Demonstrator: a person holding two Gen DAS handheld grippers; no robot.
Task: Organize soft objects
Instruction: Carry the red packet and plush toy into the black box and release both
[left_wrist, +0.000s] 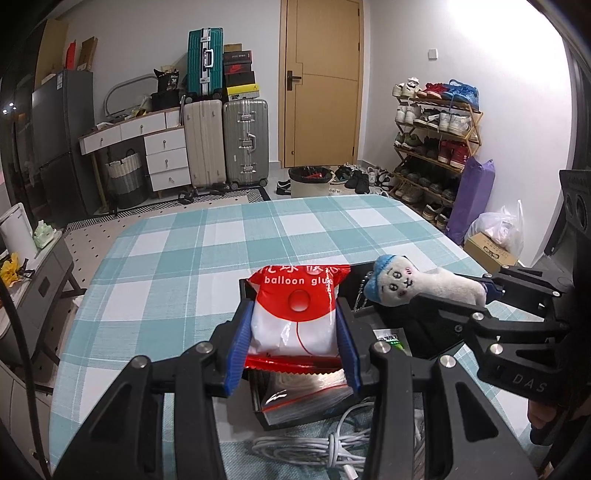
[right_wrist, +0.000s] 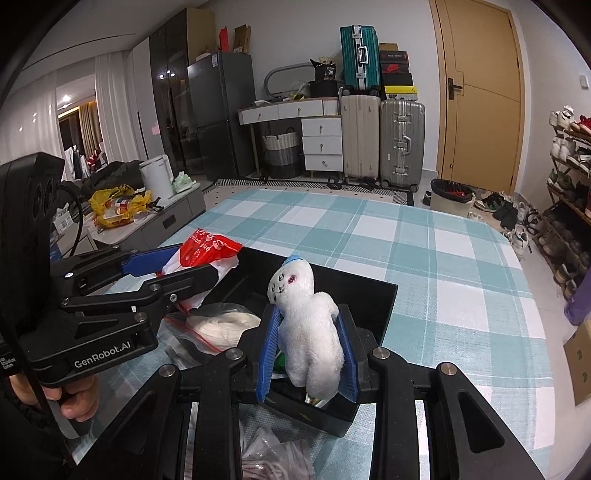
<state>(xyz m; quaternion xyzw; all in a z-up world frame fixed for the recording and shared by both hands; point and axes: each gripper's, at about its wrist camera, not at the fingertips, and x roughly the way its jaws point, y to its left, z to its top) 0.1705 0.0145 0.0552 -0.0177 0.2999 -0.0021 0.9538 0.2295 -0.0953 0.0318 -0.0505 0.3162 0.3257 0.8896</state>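
My left gripper (left_wrist: 293, 325) is shut on a red and white "balloon glue" packet (left_wrist: 295, 314) and holds it over a black bin (left_wrist: 428, 339) on the checked tablecloth. My right gripper (right_wrist: 308, 343) is shut on a white plush toy with a blue cap (right_wrist: 306, 325), held above the same black bin (right_wrist: 384, 306). The plush (left_wrist: 417, 284) and the right gripper (left_wrist: 491, 291) show at the right in the left wrist view. The packet (right_wrist: 207, 251) and the left gripper (right_wrist: 177, 266) show at the left in the right wrist view.
A zip bag (left_wrist: 306, 395) lies in the bin; a zip bag with a white coil (right_wrist: 218, 325) shows too. White cables (left_wrist: 325, 443) lie on the table's near edge. The teal checked table (right_wrist: 424, 251) stretches ahead. Suitcases (left_wrist: 225, 144), a shoe rack (left_wrist: 432, 147) and a door stand beyond.
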